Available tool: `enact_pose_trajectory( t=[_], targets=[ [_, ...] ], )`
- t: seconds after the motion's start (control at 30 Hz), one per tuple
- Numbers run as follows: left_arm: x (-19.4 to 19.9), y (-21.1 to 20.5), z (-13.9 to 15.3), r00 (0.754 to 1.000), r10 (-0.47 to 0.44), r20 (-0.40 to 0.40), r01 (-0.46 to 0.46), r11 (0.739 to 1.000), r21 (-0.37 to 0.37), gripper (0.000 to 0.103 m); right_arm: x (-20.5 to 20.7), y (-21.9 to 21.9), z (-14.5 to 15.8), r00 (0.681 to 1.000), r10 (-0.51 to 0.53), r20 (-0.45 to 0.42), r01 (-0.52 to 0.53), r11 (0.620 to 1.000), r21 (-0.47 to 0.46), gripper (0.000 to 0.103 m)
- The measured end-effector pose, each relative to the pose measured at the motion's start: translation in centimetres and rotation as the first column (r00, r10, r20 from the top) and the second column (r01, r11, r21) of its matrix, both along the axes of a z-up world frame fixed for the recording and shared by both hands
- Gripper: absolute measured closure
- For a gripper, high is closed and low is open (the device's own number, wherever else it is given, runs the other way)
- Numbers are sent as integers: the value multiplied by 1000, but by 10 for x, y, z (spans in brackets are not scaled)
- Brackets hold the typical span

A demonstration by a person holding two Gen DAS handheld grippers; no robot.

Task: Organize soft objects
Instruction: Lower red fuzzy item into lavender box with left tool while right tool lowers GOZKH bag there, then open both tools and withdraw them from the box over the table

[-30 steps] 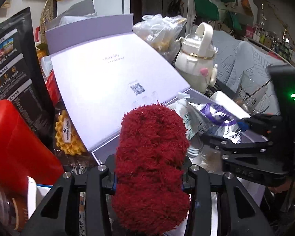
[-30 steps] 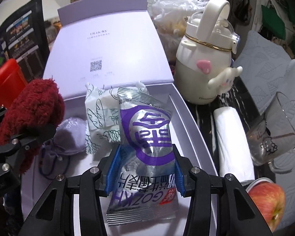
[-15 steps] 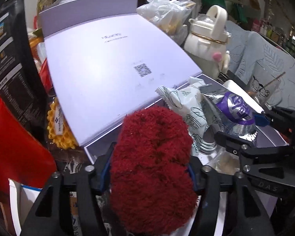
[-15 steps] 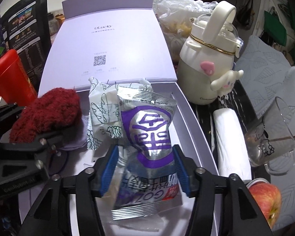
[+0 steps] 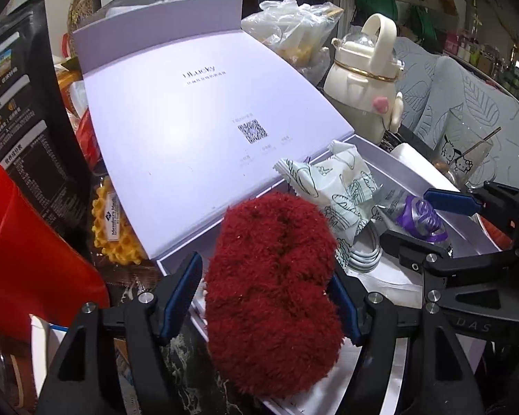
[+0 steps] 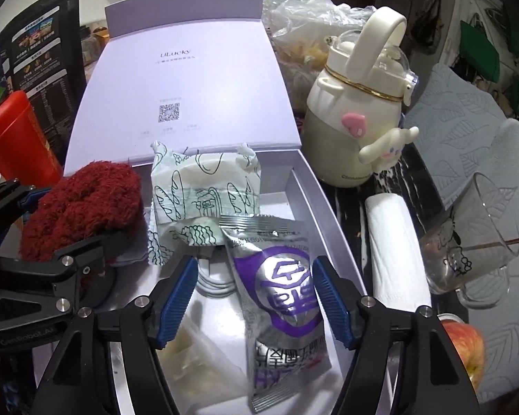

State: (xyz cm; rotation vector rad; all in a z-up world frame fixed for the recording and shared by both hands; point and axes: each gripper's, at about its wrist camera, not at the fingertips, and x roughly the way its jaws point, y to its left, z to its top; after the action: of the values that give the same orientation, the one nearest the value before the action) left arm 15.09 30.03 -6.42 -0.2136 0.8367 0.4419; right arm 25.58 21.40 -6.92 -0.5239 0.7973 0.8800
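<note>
A fuzzy dark red soft object [image 5: 273,290] lies between the open pads of my left gripper [image 5: 266,294], over the left end of the open lilac box [image 5: 429,186]; it also shows in the right wrist view [image 6: 83,204]. My right gripper [image 6: 254,297] is open, its pads standing apart from a silver and purple snack packet [image 6: 280,294] that lies in the box. A white bread-print packet [image 6: 204,190] leans against the box's raised lid [image 6: 187,79]. A coiled white cable [image 6: 214,280] lies under the packets.
A cream Cinnamoroll bottle [image 6: 360,117] stands right of the box. A white roll [image 6: 394,242], a glass mug [image 6: 467,242] and an apple [image 6: 463,349] lie to the right. A red container [image 5: 20,252], a black bag [image 5: 17,103] and a waffle pack [image 5: 114,228] crowd the left.
Both grippers have opened. The red soft object and the silver packet have dropped into the box and lie loose between the pads.
</note>
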Motion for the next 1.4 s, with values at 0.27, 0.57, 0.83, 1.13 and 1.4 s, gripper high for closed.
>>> enact_pose_trajectory(
  t=[0.27,0.57,0.83,1.13,1.4],
  targets=[
    [-7,-6,14,1000,-8,29,7,1000,31,33,-3,-12,12,1000,-26,12,25,1000,18,34],
    [-7,-15,25,999,1,46,-6,996,92,3,-6,-28,21,997,-63,46,63,998,-7,30],
    [-14,-22,45,996,-9,88,2,997,73,3,-9,-43,41,994,-86,65,85,996,11,29],
    [-34,-40,89,989,-21,147,2,992,125,3,-24,-65,82,992,-98,82,89,991,100,29],
    [-62,-72,136,975,-44,216,0,980,201,3,-51,-93,127,983,-105,148,78,980,182,28]
  ],
)
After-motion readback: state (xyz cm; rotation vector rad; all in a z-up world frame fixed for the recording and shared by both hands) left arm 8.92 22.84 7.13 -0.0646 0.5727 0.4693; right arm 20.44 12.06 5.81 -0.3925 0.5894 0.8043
